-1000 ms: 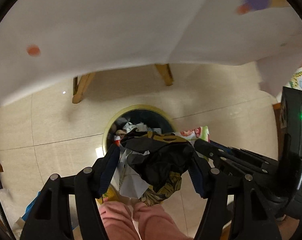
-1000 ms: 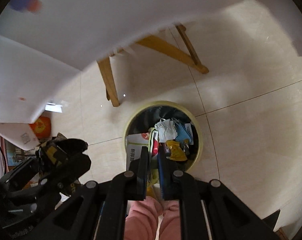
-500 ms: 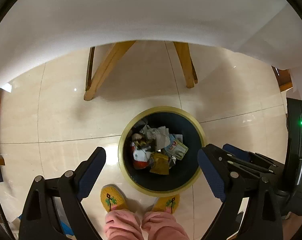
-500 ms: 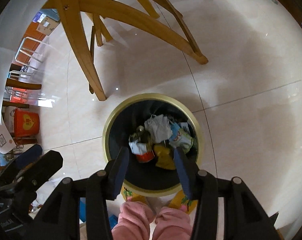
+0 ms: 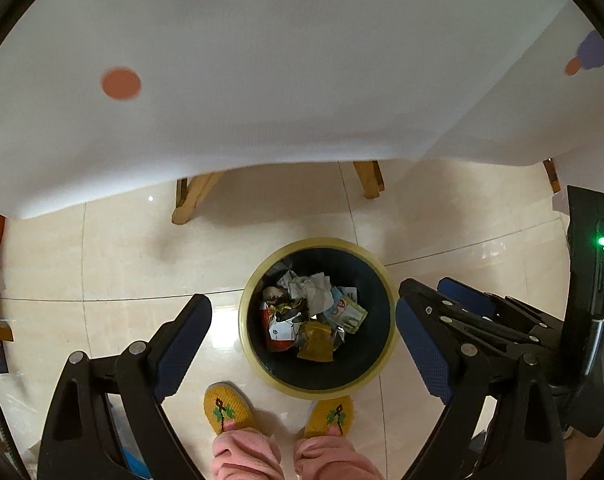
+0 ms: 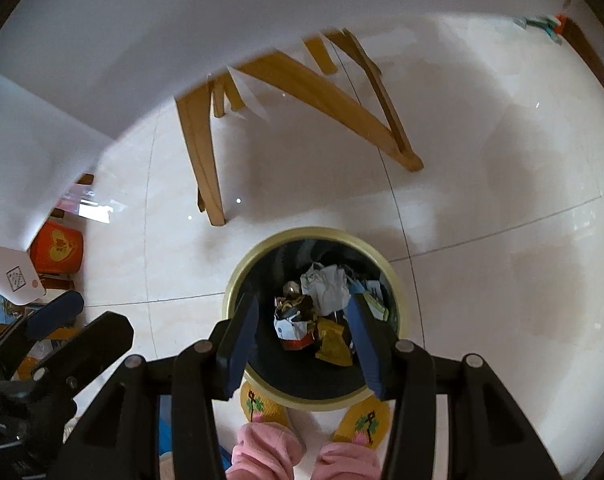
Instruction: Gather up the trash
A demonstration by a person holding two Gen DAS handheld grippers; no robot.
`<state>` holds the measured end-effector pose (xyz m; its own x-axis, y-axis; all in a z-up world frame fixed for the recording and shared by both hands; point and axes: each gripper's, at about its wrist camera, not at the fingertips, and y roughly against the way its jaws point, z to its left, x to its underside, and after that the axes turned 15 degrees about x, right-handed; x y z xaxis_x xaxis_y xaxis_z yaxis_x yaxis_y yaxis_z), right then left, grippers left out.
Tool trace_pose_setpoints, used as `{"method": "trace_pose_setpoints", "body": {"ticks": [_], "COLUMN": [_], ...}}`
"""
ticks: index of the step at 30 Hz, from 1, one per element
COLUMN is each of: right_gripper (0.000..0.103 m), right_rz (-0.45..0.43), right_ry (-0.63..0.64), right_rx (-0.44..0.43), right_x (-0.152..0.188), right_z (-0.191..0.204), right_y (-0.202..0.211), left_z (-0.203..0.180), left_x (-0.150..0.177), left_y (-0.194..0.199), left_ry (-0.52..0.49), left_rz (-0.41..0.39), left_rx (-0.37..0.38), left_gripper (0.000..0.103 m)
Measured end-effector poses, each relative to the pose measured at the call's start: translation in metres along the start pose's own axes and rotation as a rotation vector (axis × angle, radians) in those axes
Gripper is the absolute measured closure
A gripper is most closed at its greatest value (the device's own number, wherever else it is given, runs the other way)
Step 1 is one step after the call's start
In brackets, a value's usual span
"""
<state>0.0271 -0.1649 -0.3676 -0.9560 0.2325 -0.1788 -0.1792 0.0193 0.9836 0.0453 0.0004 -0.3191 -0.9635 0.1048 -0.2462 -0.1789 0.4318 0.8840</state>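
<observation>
A round dark bin with a yellow rim [image 5: 261, 364] stands on the tiled floor below both grippers; it also shows in the right wrist view [image 6: 398, 280]. Crumpled wrappers and paper [image 5: 312, 312] lie inside it, seen too in the right wrist view [image 6: 322, 312]. My left gripper [image 5: 304, 328] is open wide and empty, high above the bin. My right gripper [image 6: 302, 324] is open and empty above the bin. The right gripper's body [image 5: 502, 328] shows at the right of the left wrist view. The left gripper's fingers [image 6: 81, 332] show at the lower left of the right wrist view.
A white tablecloth [image 5: 281, 60] overhangs the top of both views, with wooden table legs [image 6: 205, 152] behind the bin. The person's yellow slippers [image 5: 225, 408] and pink trouser legs stand right by the bin. An orange stool [image 6: 57, 248] is at the left.
One second ago my left gripper held dark crumpled wrappers and my right was shut on trash. Both opened, the trash dropped into the bin, and both grippers have since risen.
</observation>
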Motion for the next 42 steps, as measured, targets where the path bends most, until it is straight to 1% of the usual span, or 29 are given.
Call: {"method": "trace_pose_setpoints", "body": {"ticks": [3,11,21,28,30,32,34,37,42], "right_gripper": [0.056,0.056,0.056,0.056,0.056,0.056,0.056,0.056,0.056], "right_rz": [-0.019,-0.057,-0.098,-0.137,-0.142,-0.148,-0.165,-0.193,-0.245], "right_ry": [-0.01,-0.052,0.022,0.061,0.073,0.081,0.088,0.096,0.096], "right_rx": [-0.01,-0.025,-0.027,-0.053,-0.056,-0.059,-0.056,-0.057,-0.064], "right_x": [-0.001,0.001,-0.005,-0.018,-0.024,-0.028,-0.033,-0.037,-0.039], "right_z": [-0.001,-0.008,-0.001,0.002,0.001,0.0,-0.002,-0.004,-0.008], "right_y": [0.012,0.068,0.146,0.212,0.233,0.251,0.269,0.298,0.33], "left_z": [-0.008,-0.035,-0.062,-0.086,-0.096,-0.106,-0.112,-0.125,-0.14], "left_x": [0.0,-0.001,-0.012,-0.031,-0.035,-0.039,-0.041,-0.044,-0.048], "left_y": [0.01,0.057,0.125,0.19,0.208,0.224,0.234,0.258,0.286], "left_ry": [-0.013,-0.009,0.013,0.028,0.024,0.024,0.02,0.004,-0.01], "left_rz": [-0.021,-0.078,-0.1,-0.156,-0.17,-0.168,-0.172,-0.208,-0.263], "left_rx": [-0.02,-0.025,-0.051,-0.053,-0.073,-0.11,-0.112,-0.121,-0.13], "left_gripper": [0.011,0.011,0.011,0.011,0.011,0.011,0.011,0.011,0.011]}}
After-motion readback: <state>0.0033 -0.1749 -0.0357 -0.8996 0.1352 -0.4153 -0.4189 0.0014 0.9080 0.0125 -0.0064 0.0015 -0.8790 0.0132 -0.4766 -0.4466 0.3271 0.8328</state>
